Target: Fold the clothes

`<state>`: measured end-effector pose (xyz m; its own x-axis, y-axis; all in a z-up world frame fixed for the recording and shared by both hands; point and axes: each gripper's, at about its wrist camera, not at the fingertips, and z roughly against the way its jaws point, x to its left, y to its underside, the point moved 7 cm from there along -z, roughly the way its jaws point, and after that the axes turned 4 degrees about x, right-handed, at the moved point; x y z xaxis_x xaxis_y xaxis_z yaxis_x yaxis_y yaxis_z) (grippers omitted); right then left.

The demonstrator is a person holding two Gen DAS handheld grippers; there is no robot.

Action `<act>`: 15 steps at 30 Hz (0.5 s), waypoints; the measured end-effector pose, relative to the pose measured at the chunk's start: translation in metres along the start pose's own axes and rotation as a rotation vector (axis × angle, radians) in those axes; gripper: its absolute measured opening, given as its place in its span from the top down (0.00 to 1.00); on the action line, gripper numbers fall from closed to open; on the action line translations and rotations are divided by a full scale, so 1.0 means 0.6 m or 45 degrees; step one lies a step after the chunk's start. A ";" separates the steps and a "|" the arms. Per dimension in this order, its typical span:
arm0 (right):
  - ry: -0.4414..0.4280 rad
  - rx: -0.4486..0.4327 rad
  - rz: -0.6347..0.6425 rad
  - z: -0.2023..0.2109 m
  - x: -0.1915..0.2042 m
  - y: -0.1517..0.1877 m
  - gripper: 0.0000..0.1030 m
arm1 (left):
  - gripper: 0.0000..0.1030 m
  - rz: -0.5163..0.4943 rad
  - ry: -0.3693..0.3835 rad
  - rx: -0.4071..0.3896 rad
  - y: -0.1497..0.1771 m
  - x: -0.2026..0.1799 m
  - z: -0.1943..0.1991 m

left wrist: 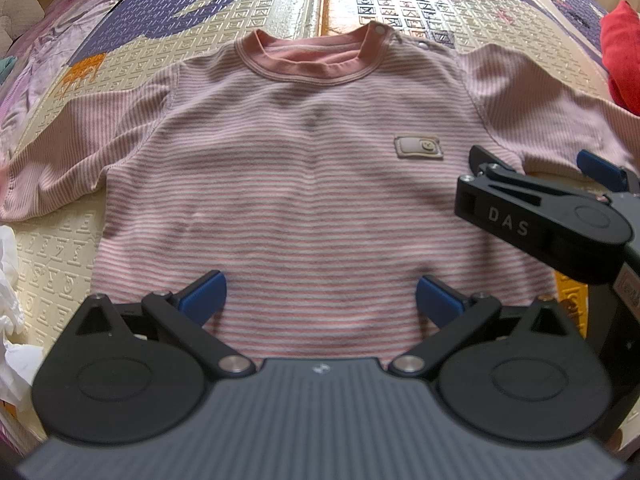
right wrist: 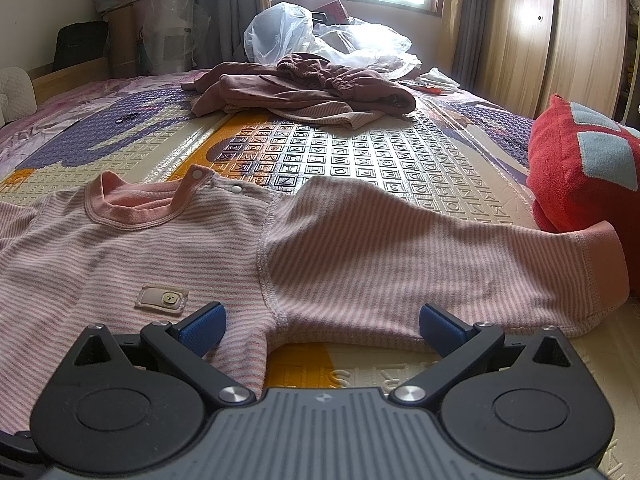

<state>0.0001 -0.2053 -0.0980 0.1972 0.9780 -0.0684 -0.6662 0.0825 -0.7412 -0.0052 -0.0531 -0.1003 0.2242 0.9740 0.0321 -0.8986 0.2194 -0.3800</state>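
Striped shirt [left wrist: 304,184] lies flat, face up on the play mat [left wrist: 280,4], sleeves spread, no fold made yet. My left gripper [left wrist: 320,300] hangs released over the hem; right gripper [right wrist: 320,322] spread wide at the armpit w/ nothing grasped. Maroon clothes pile [right wrist: 304,84] waits beyond.

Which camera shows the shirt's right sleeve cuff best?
The right wrist view: the sleeve lies spread across the mat, ending in its pink cuff. The left wrist view shows only the sleeve's upper part; the cuff is out of frame.
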 end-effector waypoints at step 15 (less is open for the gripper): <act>-0.003 -0.003 -0.003 -0.001 -0.001 -0.001 0.00 | 0.00 -0.029 -0.016 -0.004 -0.004 -0.005 0.004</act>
<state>0.0010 -0.2059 -0.0980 0.1972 0.9782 -0.0647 -0.6642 0.0848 -0.7427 -0.0047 -0.0561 -0.0972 0.2395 0.9695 0.0525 -0.8921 0.2411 -0.3821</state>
